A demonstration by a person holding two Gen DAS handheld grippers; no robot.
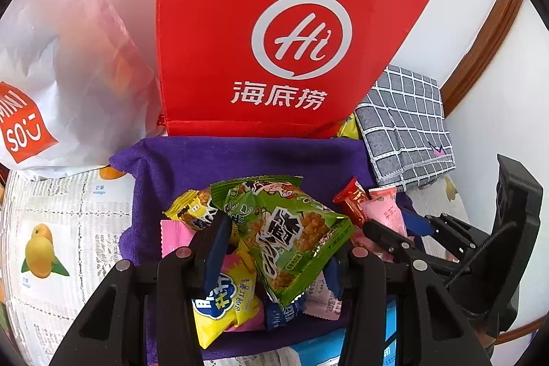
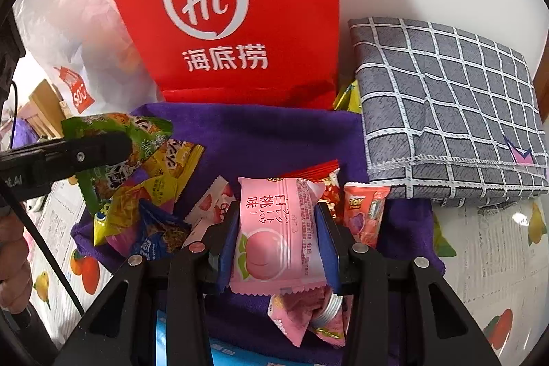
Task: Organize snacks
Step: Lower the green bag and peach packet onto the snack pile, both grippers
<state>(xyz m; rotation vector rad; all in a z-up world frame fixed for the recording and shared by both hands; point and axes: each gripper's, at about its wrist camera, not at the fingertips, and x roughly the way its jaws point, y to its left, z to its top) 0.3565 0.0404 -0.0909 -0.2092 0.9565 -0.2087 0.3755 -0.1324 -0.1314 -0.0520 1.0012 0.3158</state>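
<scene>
A: Pinching the green snack pack [image 1: 291,235], the left gripper [image 1: 284,249] holds it above the purple towel [image 1: 240,156].

B: Right gripper [image 2: 279,228] fingers clamp the pink peach pack [image 2: 271,235], over the towel's middle.

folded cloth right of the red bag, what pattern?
Grey with a white grid, on the folded cloth; clearest in the right wrist view.

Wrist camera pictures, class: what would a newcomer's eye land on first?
First, the big red bag standing at the back, behind the purple towel. Next, the two held snacks: the left gripper clamps a green packet, and the right gripper clamps a pink peach packet above the pile.
</scene>
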